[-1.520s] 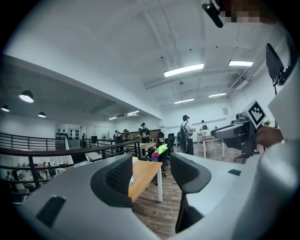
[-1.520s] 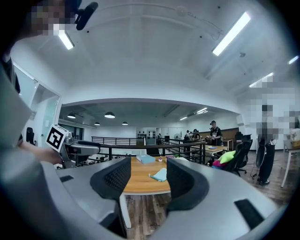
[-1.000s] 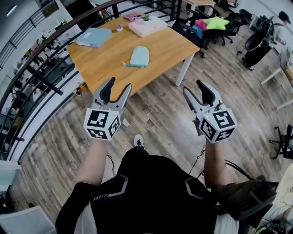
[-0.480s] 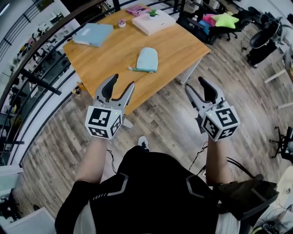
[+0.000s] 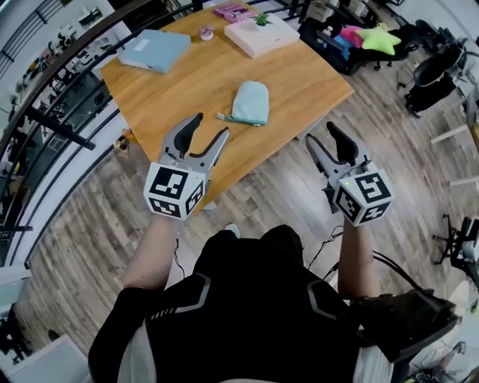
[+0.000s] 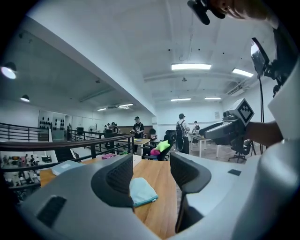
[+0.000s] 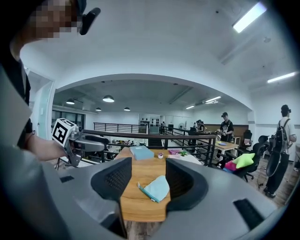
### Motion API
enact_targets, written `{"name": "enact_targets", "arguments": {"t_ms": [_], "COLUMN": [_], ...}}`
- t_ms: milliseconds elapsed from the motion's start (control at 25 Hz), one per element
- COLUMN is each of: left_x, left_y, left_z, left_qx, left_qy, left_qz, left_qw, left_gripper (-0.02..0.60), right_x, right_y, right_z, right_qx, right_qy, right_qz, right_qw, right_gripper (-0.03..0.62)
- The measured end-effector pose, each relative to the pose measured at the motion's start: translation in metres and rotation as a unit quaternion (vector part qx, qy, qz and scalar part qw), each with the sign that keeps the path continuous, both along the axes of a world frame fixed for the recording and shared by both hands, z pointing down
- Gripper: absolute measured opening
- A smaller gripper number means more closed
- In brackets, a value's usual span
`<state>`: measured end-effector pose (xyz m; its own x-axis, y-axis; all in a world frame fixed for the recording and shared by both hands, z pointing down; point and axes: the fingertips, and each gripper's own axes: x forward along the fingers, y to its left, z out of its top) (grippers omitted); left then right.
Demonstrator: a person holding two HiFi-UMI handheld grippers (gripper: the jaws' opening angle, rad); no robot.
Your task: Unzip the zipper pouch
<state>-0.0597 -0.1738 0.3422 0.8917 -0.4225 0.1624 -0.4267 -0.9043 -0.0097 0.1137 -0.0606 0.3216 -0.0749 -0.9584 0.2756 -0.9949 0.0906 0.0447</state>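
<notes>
A pale teal zipper pouch [image 5: 248, 103] lies flat on the wooden table [image 5: 179, 90], its zipper edge with a darker teal strip facing the near side. The pouch [image 6: 142, 191] shows between the left gripper's jaws, and the pouch [image 7: 156, 188] likewise between the right's, still some way off. My left gripper [image 5: 207, 135] is open over the table's near edge, nothing between its fingers. My right gripper [image 5: 327, 140] is open above the floor by the table's near right corner, also empty.
On the table's far side lie a blue-grey book [image 5: 155, 51], a white box [image 5: 262, 35] with a small plant, a pink item [image 5: 233, 11] and a small round object [image 5: 206, 33]. A dark railing [image 5: 52, 120] runs left. Office chairs with bright cushions [image 5: 374, 39] stand beyond; people stand far off.
Both grippers and the view have advanced toward the table; the pouch now sits closer, and the left gripper has come over the table's near edge. Both stay open.
</notes>
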Motion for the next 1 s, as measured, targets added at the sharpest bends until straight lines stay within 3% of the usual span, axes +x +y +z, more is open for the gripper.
{"name": "enact_targets", "arguments": {"t_ms": [320, 680, 1000], "left_x": [0.029, 0.066, 0.077], "left_y": [-0.023, -0.061, -0.075], "left_z": [0.017, 0.025, 0.067], "left_qx": [-0.001, -0.015, -0.038], "left_qy": [-0.020, -0.015, -0.046], "left_qz": [-0.021, -0.103, -0.158], "left_qw": [0.9996, 0.9945, 0.9857], "left_gripper": [0.262, 0.245, 0.235], "right_x": [0.033, 0.077, 0.091], "right_y": [-0.053, -0.129, -0.176], "right_z": [0.018, 0.030, 0.071], "right_qx": [-0.001, -0.008, -0.040], "right_qy": [-0.010, -0.014, -0.015], "right_qz": [-0.055, -0.160, -0.233], "right_qw": [0.998, 0.987, 0.972], "right_gripper": [0.232, 0.232, 0.230]}}
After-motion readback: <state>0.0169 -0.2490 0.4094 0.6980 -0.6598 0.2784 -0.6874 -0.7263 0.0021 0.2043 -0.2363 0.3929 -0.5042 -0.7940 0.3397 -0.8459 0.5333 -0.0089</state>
